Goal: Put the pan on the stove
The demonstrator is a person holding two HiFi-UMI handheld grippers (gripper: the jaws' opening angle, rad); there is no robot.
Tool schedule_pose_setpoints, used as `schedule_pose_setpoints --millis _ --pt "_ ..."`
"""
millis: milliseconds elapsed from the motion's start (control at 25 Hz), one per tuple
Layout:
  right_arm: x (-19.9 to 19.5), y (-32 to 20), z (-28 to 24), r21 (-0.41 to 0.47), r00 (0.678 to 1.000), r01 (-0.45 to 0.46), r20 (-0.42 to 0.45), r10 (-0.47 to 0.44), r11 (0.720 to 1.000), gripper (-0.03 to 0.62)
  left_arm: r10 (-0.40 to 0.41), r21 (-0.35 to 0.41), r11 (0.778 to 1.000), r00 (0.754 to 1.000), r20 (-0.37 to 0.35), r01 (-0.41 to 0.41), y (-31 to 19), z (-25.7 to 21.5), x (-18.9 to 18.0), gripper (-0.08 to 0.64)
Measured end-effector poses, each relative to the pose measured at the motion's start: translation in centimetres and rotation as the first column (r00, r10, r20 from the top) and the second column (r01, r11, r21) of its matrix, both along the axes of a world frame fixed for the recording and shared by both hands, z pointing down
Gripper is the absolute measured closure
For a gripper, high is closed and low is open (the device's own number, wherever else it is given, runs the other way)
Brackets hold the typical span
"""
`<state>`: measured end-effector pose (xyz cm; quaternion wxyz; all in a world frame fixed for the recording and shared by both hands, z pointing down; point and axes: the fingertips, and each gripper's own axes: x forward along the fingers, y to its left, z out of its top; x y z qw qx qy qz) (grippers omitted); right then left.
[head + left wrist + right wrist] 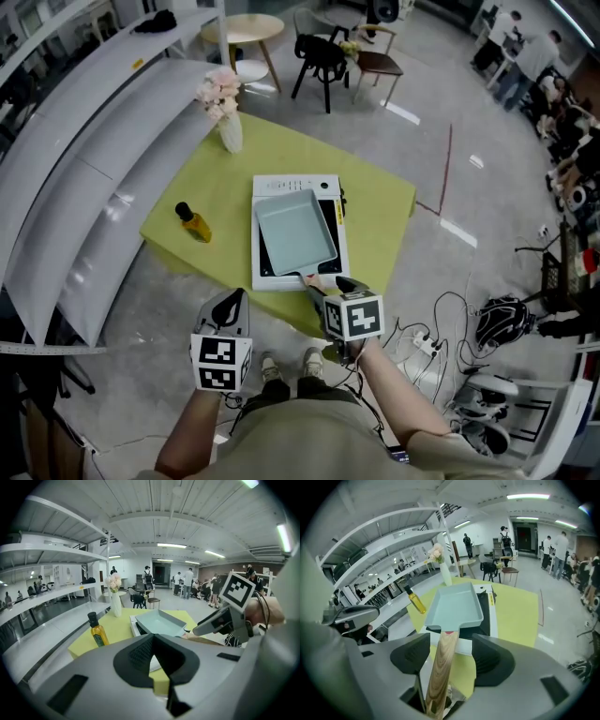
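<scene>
A pale blue rectangular pan (295,232) rests on the white stove (292,183) on the yellow-green table (380,202). Its wooden handle (443,667) points back toward me, over the table's near edge. My right gripper (323,286) stands open around that handle. In the right gripper view the handle runs between the jaws (450,660) with a gap on each side, and the pan (453,605) lies flat on the stove (486,616). Lower left of the table edge, my left gripper (232,305) hangs shut and empty (152,660), with the pan (159,622) ahead of it.
A yellow oil bottle (194,223) stands on the table's left part, and a white vase of pink flowers (225,108) at its far corner. White shelving (84,141) runs along the left. Cables and a power strip (427,342) lie on the floor at right.
</scene>
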<state>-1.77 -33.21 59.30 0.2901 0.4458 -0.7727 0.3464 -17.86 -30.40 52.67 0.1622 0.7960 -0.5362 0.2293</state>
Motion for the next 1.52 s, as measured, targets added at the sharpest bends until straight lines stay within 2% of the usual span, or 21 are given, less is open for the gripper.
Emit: schedule_pose_setpoints --millis 160,360,560,720,880,1000,1160,1240,1360,1520 --pt "0.9 0.0 -4.1 0.060 0.998 -0.029 0.058 0.025 0.998 0.340 -0.007 0.066 0.998 1.000 0.028 0.005 0.1 -3.0 -0.5 0.554" --pt "1.0 0.5 -10.3 0.188 0.995 0.004 0.101 -0.023 0.982 0.398 -0.017 0.169 0.985 0.999 0.040 0.011 0.4 -7.6 -0.8 0.554" --pt "1.1 2.1 -15.6 0.308 0.990 0.041 0.115 -0.080 0.951 0.430 0.000 0.293 0.955 0.994 0.110 -0.032 1.5 -12.9 0.0 0.554" --pt "1.7 3.9 -18.7 0.377 0.985 0.049 0.137 -0.108 0.925 0.462 0.013 0.351 0.935 0.994 0.109 -0.051 2.8 -15.8 0.7 0.554" --pt "2.5 5.4 -20.7 0.442 0.986 0.062 0.113 -0.123 0.895 0.473 0.041 0.384 0.921 0.995 0.086 -0.071 4.4 -17.7 1.4 0.554" --pt "3.5 6.1 -21.3 0.475 0.989 0.038 0.107 -0.100 0.879 0.501 0.046 0.395 0.916 0.997 0.065 -0.068 5.4 -18.4 1.8 0.554" --pt "4.9 6.4 -21.9 0.541 0.995 -0.023 0.095 -0.033 0.841 0.574 0.059 0.405 0.908 0.989 0.135 -0.109 6.1 -17.6 1.8 0.554" --pt "5.2 6.9 -22.0 0.561 0.995 -0.028 0.091 -0.028 0.828 0.586 0.069 0.409 0.905 0.988 0.137 -0.120 6.3 -17.1 2.1 0.554" --pt "4.8 8.1 -21.5 0.553 0.993 -0.011 0.107 -0.058 0.833 0.586 0.090 0.387 0.911 0.985 0.150 -0.142 6.9 -15.9 2.4 0.554" --pt "3.9 9.4 -19.7 0.512 0.991 0.044 0.087 -0.103 0.858 0.588 0.107 0.369 0.917 0.984 0.143 -0.153 7.3 -15.1 2.8 0.554"
